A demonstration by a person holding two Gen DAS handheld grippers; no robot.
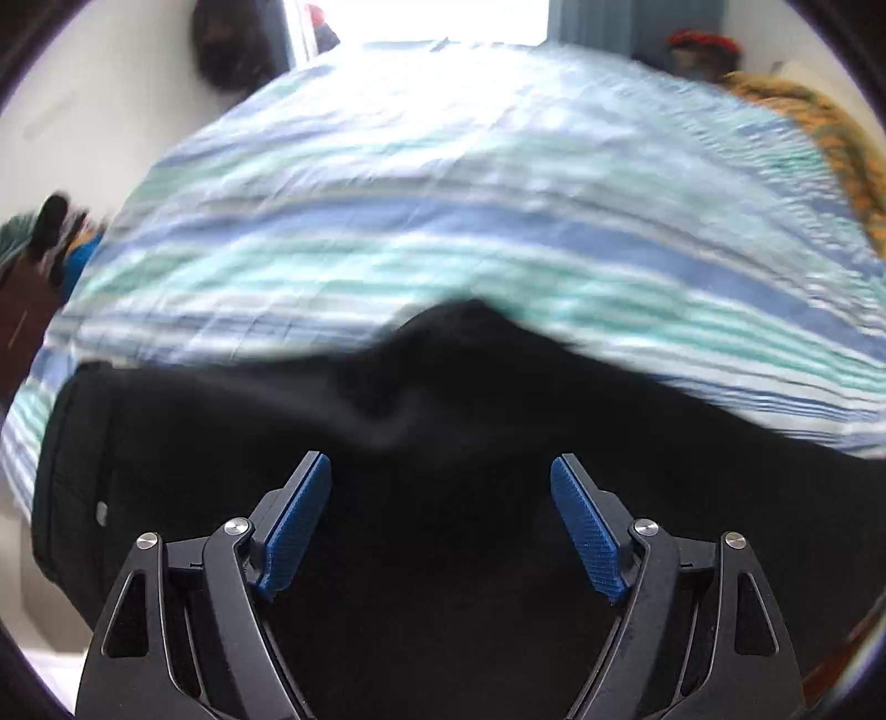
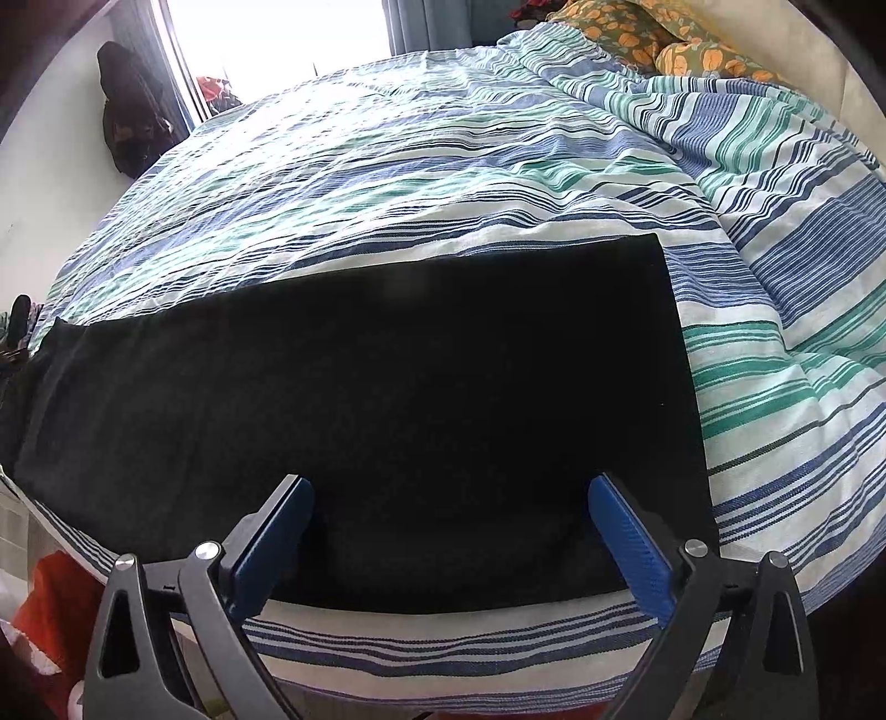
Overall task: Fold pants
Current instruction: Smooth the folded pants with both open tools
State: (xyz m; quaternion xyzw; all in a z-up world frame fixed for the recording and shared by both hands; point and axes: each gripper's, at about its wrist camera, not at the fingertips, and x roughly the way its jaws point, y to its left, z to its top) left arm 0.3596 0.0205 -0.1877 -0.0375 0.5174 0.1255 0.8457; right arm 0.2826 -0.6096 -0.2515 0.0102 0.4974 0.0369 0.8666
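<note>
Black pants (image 2: pixel 387 387) lie flat on a striped bedspread (image 2: pixel 443 166), running from the left edge of the right wrist view to a straight hem end at the right. My right gripper (image 2: pixel 449 487) is open above the pants' near edge, with nothing pinched between its blue pads (image 2: pixel 631 545). The left wrist view is blurred; there the pants (image 1: pixel 443 581) fill the lower half, with a rumpled fold at their far edge and a button near the left. My left gripper (image 1: pixel 441 468) hangs open over that dark cloth, its pads (image 1: pixel 293 531) apart and gripping nothing.
Orange-flowered pillows (image 2: pixel 653 39) lie at the bed's far right corner. A dark bag (image 2: pixel 133 111) hangs on the wall left of a bright window. Red cloth (image 2: pixel 55 598) sits on the floor below the bed's near edge. Clutter (image 1: pixel 39 249) stands left of the bed.
</note>
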